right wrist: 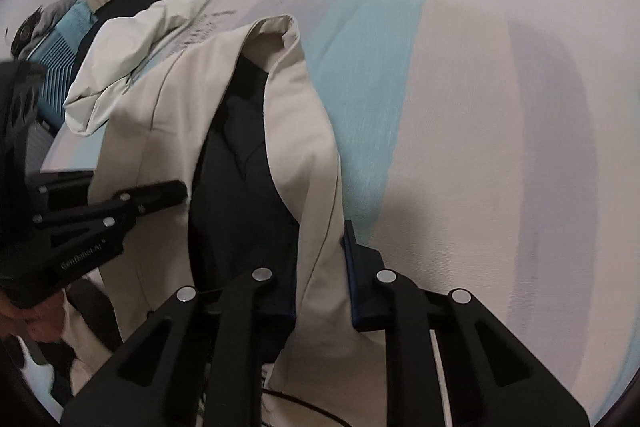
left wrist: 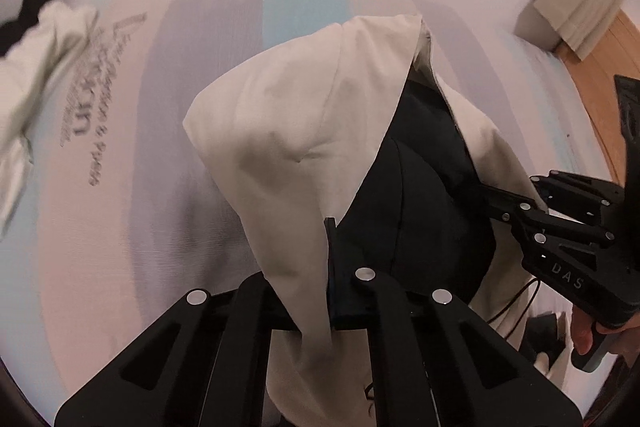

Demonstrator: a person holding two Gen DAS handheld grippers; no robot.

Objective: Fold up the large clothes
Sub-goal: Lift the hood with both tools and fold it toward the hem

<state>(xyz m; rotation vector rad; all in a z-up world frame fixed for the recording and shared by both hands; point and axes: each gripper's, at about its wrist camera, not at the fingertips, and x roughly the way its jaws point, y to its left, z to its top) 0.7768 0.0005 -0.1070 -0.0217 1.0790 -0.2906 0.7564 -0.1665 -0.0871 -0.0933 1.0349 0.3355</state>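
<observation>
lifting the jacket off the bed

my left gripper [left wrist: 320,275] and right gripper [right wrist: 322,275] each pinch a cream edge of one jacket [left wrist: 288,115], dark lining showing, held up between them over the striped bedsheet [right wrist: 460,127]. i judge this the opening lift; next it needs spreading flat. one more pale garment [left wrist: 44,43] lies crumpled nearby.
</observation>
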